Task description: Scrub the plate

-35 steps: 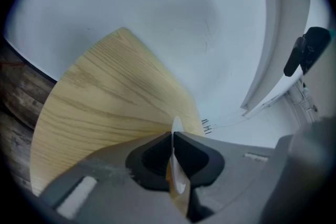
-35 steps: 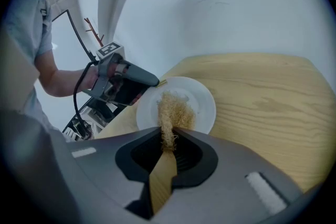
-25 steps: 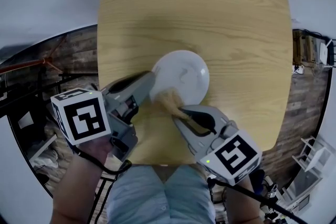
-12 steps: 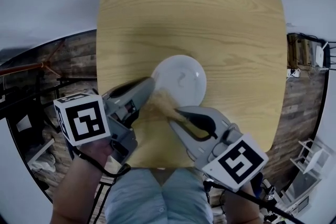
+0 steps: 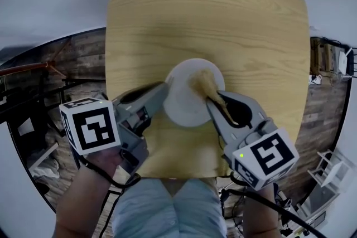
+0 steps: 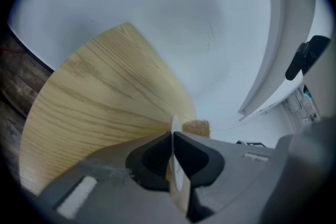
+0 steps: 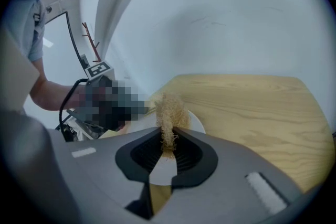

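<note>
A white plate [image 5: 184, 104] lies near the front of the wooden table [image 5: 223, 19]. My left gripper [image 5: 165, 88] is shut on the plate's left rim. In the left gripper view the plate [image 6: 176, 124] shows edge-on between the pads of my left gripper [image 6: 172, 137], with the scrubber [image 6: 197, 127] just beyond. My right gripper [image 5: 215, 100] is shut on a tan fibrous scrubber [image 5: 203, 83], which rests on the plate's far right part. In the right gripper view the scrubber [image 7: 168, 110] stands up from the closed jaws of my right gripper [image 7: 169, 140], over the plate [image 7: 196, 123].
The table's front edge [image 5: 178, 173] runs close under both grippers. Dark wooden floor [image 5: 83, 58] and clutter lie off the table's left side. A pale wall [image 7: 220, 18] rises behind the table.
My right gripper has carried the scrubber from the plate's near-left rim across to its far right part. The left gripper has kept its hold on the rim.
</note>
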Available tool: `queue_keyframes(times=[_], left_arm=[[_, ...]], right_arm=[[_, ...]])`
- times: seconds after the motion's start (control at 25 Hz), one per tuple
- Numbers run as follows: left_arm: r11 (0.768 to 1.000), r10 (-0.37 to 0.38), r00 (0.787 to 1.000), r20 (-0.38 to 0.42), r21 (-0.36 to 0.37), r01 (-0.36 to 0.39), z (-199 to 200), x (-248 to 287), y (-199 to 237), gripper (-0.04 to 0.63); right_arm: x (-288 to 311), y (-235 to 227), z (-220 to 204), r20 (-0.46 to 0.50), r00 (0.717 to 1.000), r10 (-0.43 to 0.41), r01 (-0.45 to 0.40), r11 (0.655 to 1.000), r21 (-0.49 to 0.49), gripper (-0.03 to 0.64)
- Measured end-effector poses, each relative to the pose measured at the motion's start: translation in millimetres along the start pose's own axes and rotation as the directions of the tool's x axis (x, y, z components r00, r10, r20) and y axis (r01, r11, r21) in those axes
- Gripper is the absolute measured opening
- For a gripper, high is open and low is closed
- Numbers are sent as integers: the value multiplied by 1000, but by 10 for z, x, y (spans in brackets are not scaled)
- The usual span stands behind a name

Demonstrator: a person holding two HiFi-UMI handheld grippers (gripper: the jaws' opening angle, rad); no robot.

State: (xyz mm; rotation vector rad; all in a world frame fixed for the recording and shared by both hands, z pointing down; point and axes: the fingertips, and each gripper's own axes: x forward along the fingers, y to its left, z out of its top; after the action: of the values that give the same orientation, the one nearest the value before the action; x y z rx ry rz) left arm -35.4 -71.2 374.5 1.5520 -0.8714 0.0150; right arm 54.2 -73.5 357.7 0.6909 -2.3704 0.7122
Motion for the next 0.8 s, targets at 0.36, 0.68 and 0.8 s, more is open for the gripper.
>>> queue_keyframes(times=[0.36,0.68,0.8], left_arm=[[1000,-4,1000,-19,2,4,-25,7,9,37],[1000,1,1000,2,-5,-1,-9,0,20,37],[1000,5,1000,8,0,-5,3,-6,19,37]], right_arm=[[280,176,-32,-30,998,63,-63,998,-12,48],[200,526,-213,-117,969,219,-226,973,-55,48],[119,617,-334,-160,953,257,-271,960,-75,48]])
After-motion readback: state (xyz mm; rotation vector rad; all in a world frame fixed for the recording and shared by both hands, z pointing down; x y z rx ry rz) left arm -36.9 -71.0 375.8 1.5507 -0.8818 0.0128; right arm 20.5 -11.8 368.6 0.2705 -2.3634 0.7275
